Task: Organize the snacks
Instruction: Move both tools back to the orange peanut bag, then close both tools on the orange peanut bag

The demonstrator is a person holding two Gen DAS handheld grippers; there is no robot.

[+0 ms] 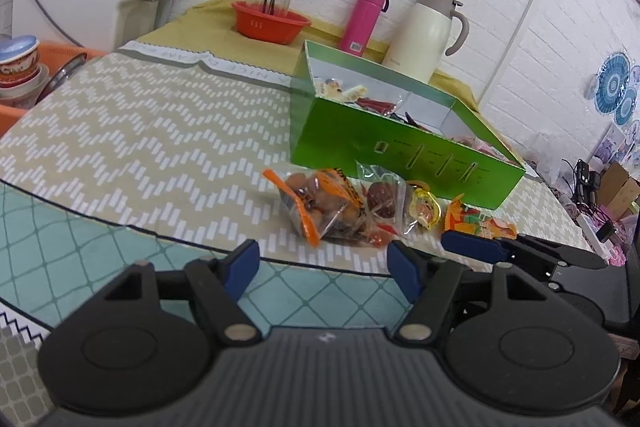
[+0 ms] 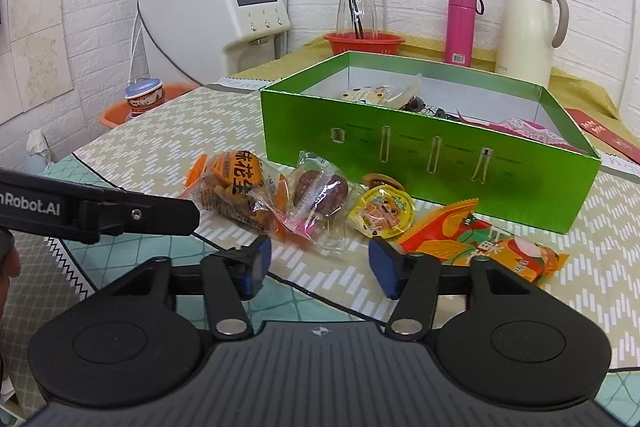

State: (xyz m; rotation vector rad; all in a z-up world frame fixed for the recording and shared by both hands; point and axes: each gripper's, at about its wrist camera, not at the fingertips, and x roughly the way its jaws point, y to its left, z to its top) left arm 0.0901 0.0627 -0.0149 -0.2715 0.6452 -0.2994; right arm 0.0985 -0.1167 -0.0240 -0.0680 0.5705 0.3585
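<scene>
I have both grippers angled down toward the table (image 2: 132,143), side by side near its front edge. My left gripper (image 1: 322,265) has its blue pads well apart with nothing between them; it hangs just short of the snack row, over the teal border of the tablecloth (image 1: 100,255). My right gripper (image 2: 320,263) is likewise parted and empty, low over the cloth. In the right wrist view one finger of the left gripper reaches in from the left edge, its tip close to the peanut bag (image 2: 234,193); whether it touches the bag I cannot tell.

The snacks lie in a loose row along the front wall of the green box (image 2: 420,155), between the box and my grippers. From left to right in the right wrist view: the peanut bag, a clear packet with a dark round sweet (image 2: 320,199), a yellow-lidded jelly cup (image 2: 382,213), and an orange flat packet (image 2: 480,247). The orange packet's long axis runs slantwise, from beside the box down toward the right, its lower end just beside my right gripper's right pad. The clear packet lies straight ahead of the right gripper's gap.

The box stands open toward the back half of the table, a few wrappers already inside it.
</scene>
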